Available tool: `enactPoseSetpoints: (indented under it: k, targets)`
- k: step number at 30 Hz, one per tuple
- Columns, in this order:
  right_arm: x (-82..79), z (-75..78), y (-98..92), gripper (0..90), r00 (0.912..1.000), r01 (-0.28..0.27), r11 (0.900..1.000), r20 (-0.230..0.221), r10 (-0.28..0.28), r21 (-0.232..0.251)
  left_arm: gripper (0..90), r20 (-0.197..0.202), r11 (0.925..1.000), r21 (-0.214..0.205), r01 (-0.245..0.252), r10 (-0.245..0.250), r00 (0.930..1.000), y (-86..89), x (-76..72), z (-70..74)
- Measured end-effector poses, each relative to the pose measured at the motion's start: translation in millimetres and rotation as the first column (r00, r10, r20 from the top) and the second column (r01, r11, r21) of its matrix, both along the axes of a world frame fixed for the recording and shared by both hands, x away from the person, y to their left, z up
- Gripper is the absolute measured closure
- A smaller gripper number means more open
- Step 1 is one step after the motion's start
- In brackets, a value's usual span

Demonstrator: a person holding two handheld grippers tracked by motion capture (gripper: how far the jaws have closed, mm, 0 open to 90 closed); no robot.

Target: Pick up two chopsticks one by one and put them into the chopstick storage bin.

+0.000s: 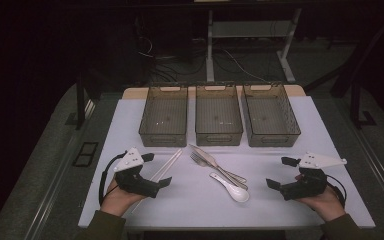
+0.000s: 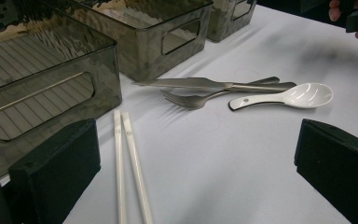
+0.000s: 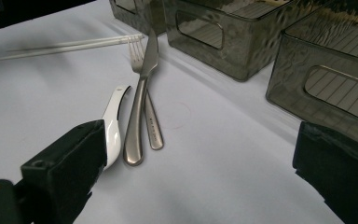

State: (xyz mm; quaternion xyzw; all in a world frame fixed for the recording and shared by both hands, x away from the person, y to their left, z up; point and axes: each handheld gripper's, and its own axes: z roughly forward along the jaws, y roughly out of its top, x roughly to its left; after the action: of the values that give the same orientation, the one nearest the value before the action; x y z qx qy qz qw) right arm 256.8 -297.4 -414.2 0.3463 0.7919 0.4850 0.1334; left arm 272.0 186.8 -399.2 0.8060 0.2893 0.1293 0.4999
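- White chopsticks (image 1: 161, 171): a pair lying flat, side by side, slanted on the white mat.
- Knife (image 1: 207, 158), fork (image 1: 215, 167), white spoon (image 1: 231, 188): flat, close together at mid-table.

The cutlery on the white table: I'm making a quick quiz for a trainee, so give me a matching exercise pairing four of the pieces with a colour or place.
Things:
1. chopsticks
2. spoon
3. knife
4. right gripper

Descriptions:
A. white, bowl nearest the person
B. steel, lying across the fork
C. open, right of the cutlery
D. pale pair beside the left gripper

Pairs: 1-D, 2-A, 3-B, 4-C
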Motion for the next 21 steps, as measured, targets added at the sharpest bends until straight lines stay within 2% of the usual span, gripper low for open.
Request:
enactPoseSetpoints:
  k: [7, 21]
  targets:
    - [-1.2, -0.2, -1.6, 2.7, 1.0000, -0.006, 0.9999, 0.004, 0.006, 0.013, 0.0, -0.004, 0.9999, 0.013, 0.002, -0.001, 1.0000, -3.6, 2.7, 1.9]
    - [-2.7, 0.9, 2.2, 2.7, 1.0000, 0.002, 1.0000, 0.008, -0.002, 0.009, 0.0, 0.003, 0.9999, 0.016, -0.003, 0.003, 1.0000, 6.9, 12.8, 11.1]
